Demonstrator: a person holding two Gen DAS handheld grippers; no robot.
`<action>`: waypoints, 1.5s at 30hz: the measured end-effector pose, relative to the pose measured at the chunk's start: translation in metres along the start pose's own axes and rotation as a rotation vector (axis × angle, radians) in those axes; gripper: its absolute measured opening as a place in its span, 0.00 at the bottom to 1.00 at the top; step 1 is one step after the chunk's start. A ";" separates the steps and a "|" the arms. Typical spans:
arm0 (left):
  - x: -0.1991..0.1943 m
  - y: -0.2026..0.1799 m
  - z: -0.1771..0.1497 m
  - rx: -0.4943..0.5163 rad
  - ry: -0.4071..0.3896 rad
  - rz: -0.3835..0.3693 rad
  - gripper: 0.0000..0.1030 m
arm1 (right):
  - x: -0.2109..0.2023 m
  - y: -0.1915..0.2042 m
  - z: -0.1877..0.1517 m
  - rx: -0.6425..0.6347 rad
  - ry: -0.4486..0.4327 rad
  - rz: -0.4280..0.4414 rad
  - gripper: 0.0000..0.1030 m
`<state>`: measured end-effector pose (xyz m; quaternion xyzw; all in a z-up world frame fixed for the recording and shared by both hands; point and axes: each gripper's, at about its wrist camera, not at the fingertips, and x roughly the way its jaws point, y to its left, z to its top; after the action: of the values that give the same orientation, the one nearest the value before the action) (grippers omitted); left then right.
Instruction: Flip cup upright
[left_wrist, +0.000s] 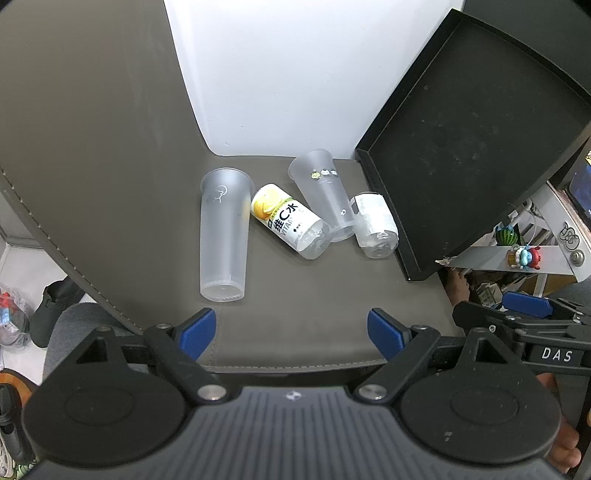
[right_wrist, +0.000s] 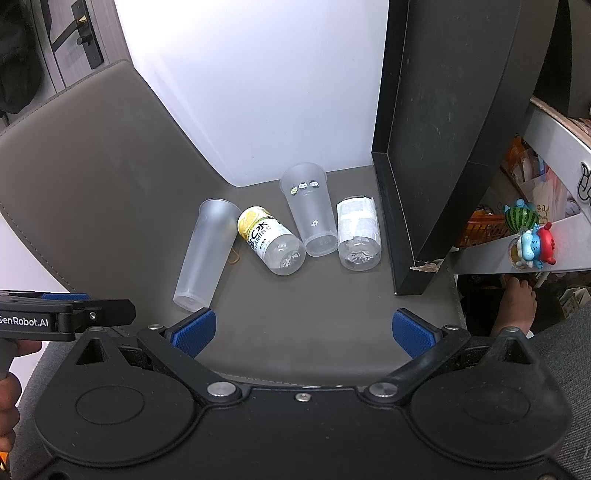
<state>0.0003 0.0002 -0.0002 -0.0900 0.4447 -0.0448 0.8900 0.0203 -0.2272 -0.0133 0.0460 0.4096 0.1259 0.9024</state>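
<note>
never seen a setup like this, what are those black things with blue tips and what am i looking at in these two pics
No robot here: a person holds a two-finger gripper in each hand, each with a fisheye camera looking forward along its fingers. One picture comes from the left gripper, the other from the right gripper; the blue tips are finger pads. Both are open and hold nothing.

On the grey mat lie four things on their sides: a tall frosted cup, a lemon vitamin water bottle, a shorter frosted cup with small stickers, and a clear bottle with a white label. A black tray leans upright on the right. The job is to stand a cup up.
</note>
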 end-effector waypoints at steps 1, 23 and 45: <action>-0.001 -0.002 -0.001 0.001 -0.001 0.001 0.86 | 0.000 0.000 0.000 0.001 -0.001 0.001 1.00; -0.006 -0.002 -0.003 0.000 -0.002 0.000 0.86 | -0.005 0.000 0.000 -0.004 -0.002 0.000 1.00; -0.005 -0.001 -0.003 -0.002 -0.001 -0.002 0.86 | -0.004 -0.001 0.000 -0.001 -0.001 0.001 1.00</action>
<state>-0.0052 -0.0005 0.0026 -0.0911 0.4441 -0.0451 0.8902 0.0182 -0.2293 -0.0105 0.0457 0.4092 0.1266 0.9025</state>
